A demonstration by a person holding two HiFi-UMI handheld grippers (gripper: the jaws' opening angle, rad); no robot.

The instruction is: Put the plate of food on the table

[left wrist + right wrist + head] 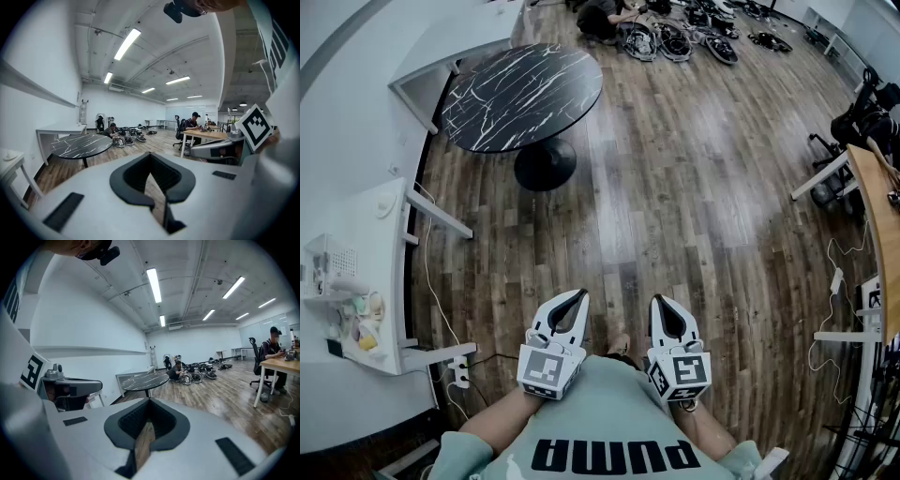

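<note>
The round black marble table (520, 94) stands on a wood floor far ahead to the left; it also shows as the table (79, 144) in the left gripper view and the table (143, 379) in the right gripper view. Small dishes of coloured food (366, 323) sit on a white counter (380, 234) at the far left. My left gripper (580, 294) and right gripper (657, 301) hang side by side close to my chest, both shut and empty. The left gripper (151, 158) and right gripper (150, 403) have their jaw tips touching, with only floor behind them.
A person sits on the floor among heaps of gear (675, 37) at the far end. A wooden desk (877, 225) and a seated person (862, 122) are at the right. A power strip with cables (457, 370) lies by the counter's foot. A white table (450, 42) stands behind the black one.
</note>
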